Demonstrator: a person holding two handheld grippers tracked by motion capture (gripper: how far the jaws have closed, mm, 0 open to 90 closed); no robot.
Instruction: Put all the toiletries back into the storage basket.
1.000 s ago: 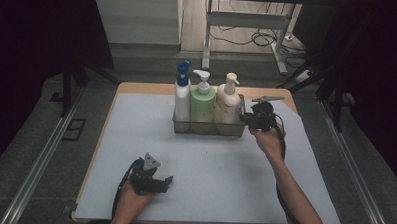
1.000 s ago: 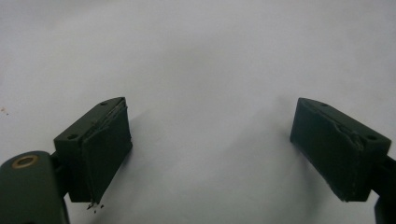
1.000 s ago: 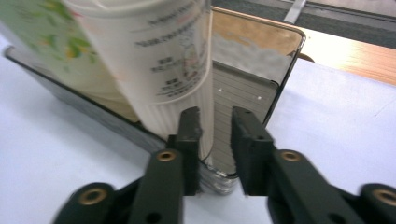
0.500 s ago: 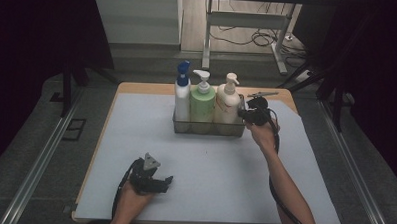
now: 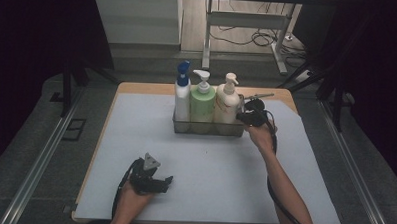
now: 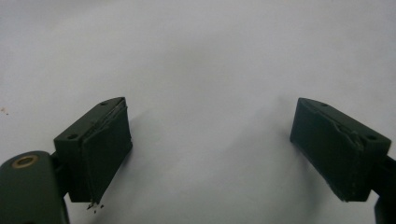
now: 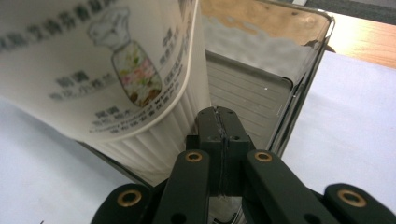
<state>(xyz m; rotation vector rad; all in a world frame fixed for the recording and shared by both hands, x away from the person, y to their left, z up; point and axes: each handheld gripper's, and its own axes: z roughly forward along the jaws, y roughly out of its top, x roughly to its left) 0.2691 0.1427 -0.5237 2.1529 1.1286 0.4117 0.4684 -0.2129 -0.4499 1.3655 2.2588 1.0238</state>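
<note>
The clear bin (image 5: 209,127), carrying the blue-capped bottle (image 5: 182,94), green bottle (image 5: 203,101) and cream bottle (image 5: 227,100), is sitting at the table's far middle. Its end wall (image 7: 261,100) is standing right at the right gripper (image 5: 250,117), whose jaws have just been closing and are now meeting, seemingly pinching that thin wall; the cream bottle (image 7: 98,65) is crowding just left of them. The step in hand looks like gripping the bin. Next it probably calls for a steady pull or lift without tipping the bottles. The left gripper (image 5: 151,179) is resting wide and empty on the mat (image 5: 209,167).
</note>
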